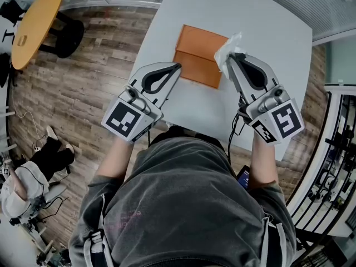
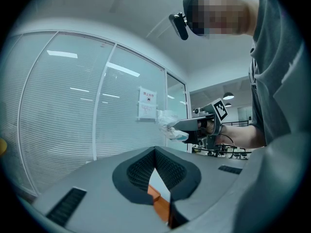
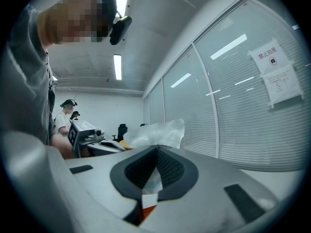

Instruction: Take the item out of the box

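Over a white table (image 1: 278, 38), pinches the plastic-wrapped item (image 1: 227, 48) in the clamped right gripper (image 1: 232, 57) at the orange box (image 1: 197, 54)'s far right corner, seemingly lifted out already, rests the left gripper (image 1: 178, 67), jaws together, at its left edge, and leaves only carrying clear.

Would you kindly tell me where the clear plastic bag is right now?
Head view, right side: the plastic bag is pinched at the tip of the right gripper, at the far right corner of the orange box.
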Motion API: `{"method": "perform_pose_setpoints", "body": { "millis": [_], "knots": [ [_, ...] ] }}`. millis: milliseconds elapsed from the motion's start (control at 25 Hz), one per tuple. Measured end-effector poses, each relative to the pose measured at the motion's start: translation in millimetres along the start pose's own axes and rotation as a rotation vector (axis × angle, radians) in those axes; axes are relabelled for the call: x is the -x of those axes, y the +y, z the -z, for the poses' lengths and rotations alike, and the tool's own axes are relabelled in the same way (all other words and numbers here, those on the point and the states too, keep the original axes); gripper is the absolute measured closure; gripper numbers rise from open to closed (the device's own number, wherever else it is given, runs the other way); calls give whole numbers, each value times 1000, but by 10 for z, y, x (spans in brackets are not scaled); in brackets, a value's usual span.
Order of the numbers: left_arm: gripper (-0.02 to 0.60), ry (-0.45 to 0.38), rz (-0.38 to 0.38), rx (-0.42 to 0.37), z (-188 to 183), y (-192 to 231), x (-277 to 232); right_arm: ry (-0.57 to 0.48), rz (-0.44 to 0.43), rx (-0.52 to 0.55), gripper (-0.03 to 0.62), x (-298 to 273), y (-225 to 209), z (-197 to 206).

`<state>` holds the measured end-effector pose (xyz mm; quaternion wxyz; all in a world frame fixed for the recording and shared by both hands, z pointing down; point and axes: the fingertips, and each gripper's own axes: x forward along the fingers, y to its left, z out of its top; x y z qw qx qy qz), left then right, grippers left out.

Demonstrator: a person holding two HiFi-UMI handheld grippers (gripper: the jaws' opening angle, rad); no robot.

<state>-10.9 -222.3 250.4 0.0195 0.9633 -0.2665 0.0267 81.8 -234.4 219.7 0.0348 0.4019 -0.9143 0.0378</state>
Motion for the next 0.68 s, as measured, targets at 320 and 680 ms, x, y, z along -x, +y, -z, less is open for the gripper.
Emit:
{"method": "perform_pose_setpoints", "body": {
  "millis": [320,680],
  "knots": [
    [577,1,-1,2,24,7,-13,6,-5,2,594,-11,-1,25],
    [577,-7,-6,0,-48,5,12,8,-14,4,594,-6,40,-28]
  ]
}}
